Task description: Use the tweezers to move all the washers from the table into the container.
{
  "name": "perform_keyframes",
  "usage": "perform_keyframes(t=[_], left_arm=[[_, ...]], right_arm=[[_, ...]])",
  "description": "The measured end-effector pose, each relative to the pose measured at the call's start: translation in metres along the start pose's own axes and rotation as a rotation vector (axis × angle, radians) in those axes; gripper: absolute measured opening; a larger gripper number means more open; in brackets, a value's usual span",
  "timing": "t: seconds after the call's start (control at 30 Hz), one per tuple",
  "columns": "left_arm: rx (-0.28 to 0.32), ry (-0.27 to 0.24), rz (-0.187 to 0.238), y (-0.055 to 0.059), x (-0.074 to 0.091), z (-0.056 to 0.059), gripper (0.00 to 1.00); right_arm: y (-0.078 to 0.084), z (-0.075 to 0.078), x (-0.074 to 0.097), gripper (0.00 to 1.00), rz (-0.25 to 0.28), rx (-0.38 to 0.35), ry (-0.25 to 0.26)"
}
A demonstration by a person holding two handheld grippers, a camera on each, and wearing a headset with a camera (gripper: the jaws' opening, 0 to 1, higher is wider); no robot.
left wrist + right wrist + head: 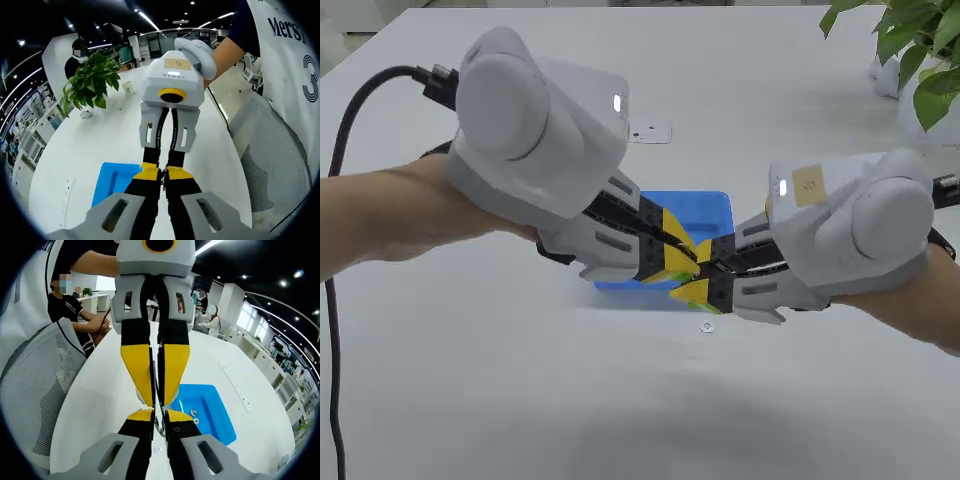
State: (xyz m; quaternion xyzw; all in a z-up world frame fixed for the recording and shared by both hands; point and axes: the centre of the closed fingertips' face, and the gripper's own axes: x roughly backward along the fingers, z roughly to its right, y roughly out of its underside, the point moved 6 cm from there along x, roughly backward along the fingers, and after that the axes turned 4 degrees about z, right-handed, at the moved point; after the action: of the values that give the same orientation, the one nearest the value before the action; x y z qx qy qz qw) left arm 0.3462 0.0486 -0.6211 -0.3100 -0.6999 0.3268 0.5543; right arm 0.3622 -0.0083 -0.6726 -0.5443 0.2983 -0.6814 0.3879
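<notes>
A small silver washer (707,326) lies on the white table (520,400), just near of the blue rectangular plastic container (715,205). Above it the left gripper (162,186) and right gripper (159,416) meet tip to tip. Each has its jaws pressed together, seemingly pinching the thin metal tweezers (160,428). If one lets go early, the tweezers could twist or drop.

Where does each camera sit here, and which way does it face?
Head view: on the headset, looking down at the table; both forearms show, left claw and right claw tip to tip.
Left gripper view: rides the left claw, faces the right claw and the person's shirt.
Right gripper view: the reverse, toward the left claw.
All share the blue container.
</notes>
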Motion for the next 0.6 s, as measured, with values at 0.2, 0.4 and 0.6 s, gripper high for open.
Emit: perform_keyframes(t=[0.2,0.4,0.6], left_arm=[[-0.036,-0.018,0.0,-0.005,0.007,-0.02,0.07],[-0.054,-0.034,-0.006,-0.001,0.008,-0.041,0.07],[-0.042,-0.041,-0.013,0.015,0.0,-0.064,0.07]], right_arm=[[-0.01,0.021,-0.003,0.09,0.015,0.021,0.04],[-0.011,0.041,-0.01,0.09,0.013,0.033,0.058],[0.002,0.062,-0.026,0.09,0.007,0.015,0.069]])
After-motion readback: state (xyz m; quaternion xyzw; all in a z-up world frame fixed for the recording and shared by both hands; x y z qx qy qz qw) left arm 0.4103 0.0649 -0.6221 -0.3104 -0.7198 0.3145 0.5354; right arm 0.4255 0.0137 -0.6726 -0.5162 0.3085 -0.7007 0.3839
